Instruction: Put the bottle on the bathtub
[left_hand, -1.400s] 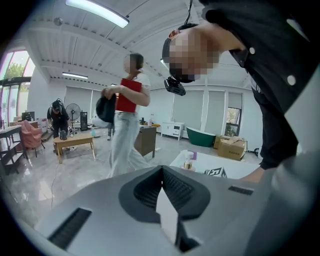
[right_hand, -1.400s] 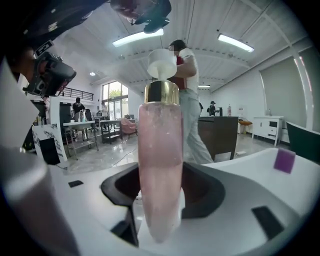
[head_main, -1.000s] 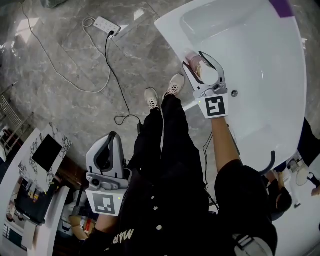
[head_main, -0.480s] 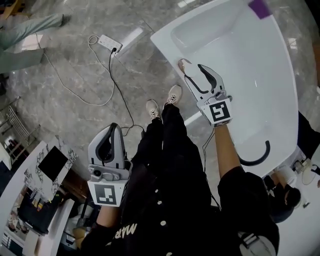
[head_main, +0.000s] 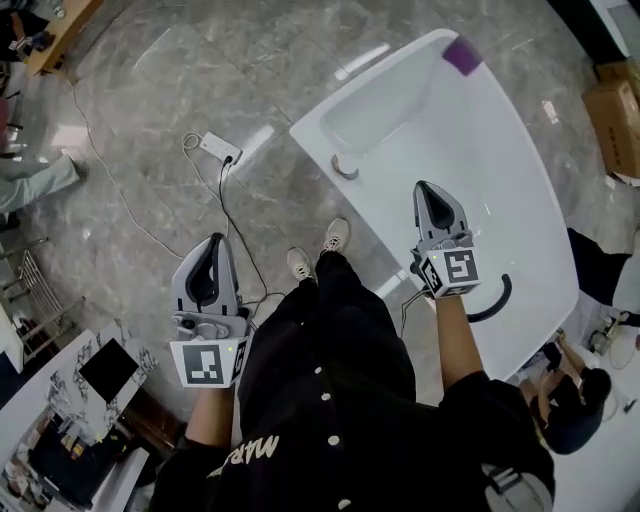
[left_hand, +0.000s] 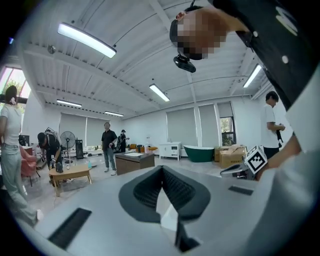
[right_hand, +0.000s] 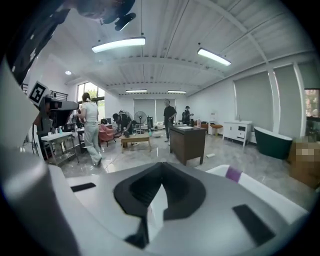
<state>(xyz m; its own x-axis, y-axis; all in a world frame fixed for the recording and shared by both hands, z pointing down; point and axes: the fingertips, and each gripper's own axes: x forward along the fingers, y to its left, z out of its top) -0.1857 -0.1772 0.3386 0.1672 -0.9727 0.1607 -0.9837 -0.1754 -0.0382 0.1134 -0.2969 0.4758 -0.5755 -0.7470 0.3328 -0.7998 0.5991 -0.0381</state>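
Note:
The small pale bottle (head_main: 343, 168) stands by itself on the near rim of the white bathtub (head_main: 520, 180), seen from above in the head view. My right gripper (head_main: 426, 192) hovers over the tub's near side, well to the right of the bottle and apart from it, jaws shut on nothing. My left gripper (head_main: 212, 245) is held over the grey floor left of the person's legs, also shut and empty. In both gripper views the jaws (left_hand: 161, 171) (right_hand: 160, 166) point out across the room, and the bottle is hidden from them.
A purple object (head_main: 462, 54) lies at the tub's far end, also in the right gripper view (right_hand: 233, 173). A dark curved bar (head_main: 492, 304) sits on the near rim. A power strip (head_main: 216, 148) with cables lies on the floor. Several people, tables and another tub stand farther off.
My right gripper let go of the bottle on the tub rim, drew back to the right and shut. The left gripper rose slightly. The head view pulled back from the tub.

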